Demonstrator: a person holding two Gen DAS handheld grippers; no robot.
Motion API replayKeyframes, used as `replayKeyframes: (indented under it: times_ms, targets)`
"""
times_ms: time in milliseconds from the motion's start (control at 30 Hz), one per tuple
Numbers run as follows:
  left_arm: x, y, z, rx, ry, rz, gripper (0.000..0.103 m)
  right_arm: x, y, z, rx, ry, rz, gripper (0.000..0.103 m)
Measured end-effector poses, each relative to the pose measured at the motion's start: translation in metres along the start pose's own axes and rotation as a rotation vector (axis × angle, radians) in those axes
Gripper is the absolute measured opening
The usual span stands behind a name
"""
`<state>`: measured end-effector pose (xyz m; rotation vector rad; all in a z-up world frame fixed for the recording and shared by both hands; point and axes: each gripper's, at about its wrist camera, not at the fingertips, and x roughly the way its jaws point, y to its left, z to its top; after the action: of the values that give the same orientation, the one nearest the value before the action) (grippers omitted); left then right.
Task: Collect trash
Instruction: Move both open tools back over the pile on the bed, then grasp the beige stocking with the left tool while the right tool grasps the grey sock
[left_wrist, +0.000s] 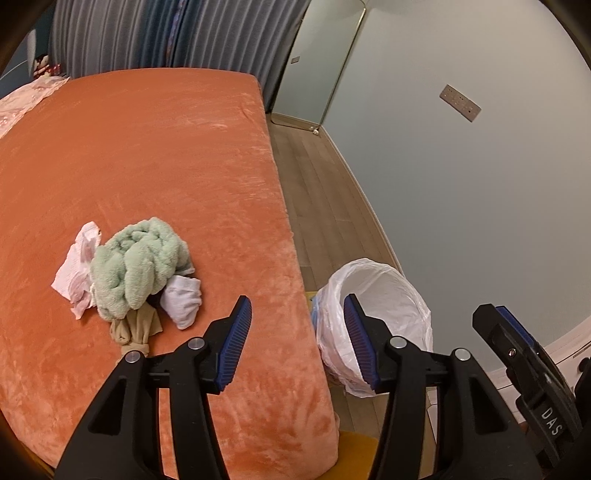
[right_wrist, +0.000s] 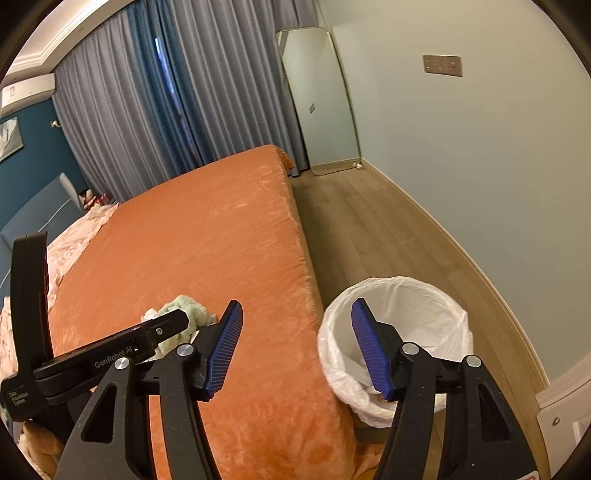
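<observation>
Nearest to the lens, the left gripper (left_wrist: 297, 317) with black arms and blue ribbed pads stands with its jaws apart and nothing between them; it hangs over the edge of the bed. Going from left to right on the orange plush bed cover (left_wrist: 147, 147), I see first a crumpled white tissue paper (left_wrist: 75, 273), then touching it a mint green fluffy towel (left_wrist: 140, 258) in a bundle. Just under the towel lies a beige thin stocking (left_wrist: 135, 332), and at its right side a small white sock (left_wrist: 183, 299). All these are together in one heap near the bed edge.

Further right, on the wooden floor beside the bed, stands a round bin lined with a white plastic bag (left_wrist: 384, 291); some white paper lies at its bottom, as the right wrist view shows.

At the far right the right gripper (right_wrist: 297, 343) of the same kind also has its jaws apart and empty, and it hangs between the bed edge and the bin.
</observation>
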<state>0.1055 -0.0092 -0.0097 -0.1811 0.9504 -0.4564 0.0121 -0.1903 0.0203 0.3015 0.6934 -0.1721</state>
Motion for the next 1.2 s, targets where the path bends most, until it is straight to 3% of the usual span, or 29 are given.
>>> replayKeyframes:
  times_ms: [133,500,833,933,1200]
  targets:
    - [-0.004,0.020,-0.004,-0.035,-0.007,0.032,0.058,0.007,0.013,-0.004,-0.022,0.015,0.012,0.063]
    - [0.001,0.087,-0.020,-0.144,0.030,0.111,0.059,0.029,0.051,-0.021,-0.069,0.073,0.053,0.063]
    - [0.035,0.152,-0.057,-0.241,0.140,0.202,0.067,0.063,0.076,-0.040,-0.077,0.149,0.086,0.063]
    - [0.049,0.170,-0.069,-0.288,0.182,0.204,0.067,0.078,0.079,-0.048,-0.081,0.175,0.083,0.063]
    - [0.080,0.186,-0.080,-0.297,0.242,0.212,0.066,0.116,0.087,-0.063,-0.091,0.245,0.086,0.063]
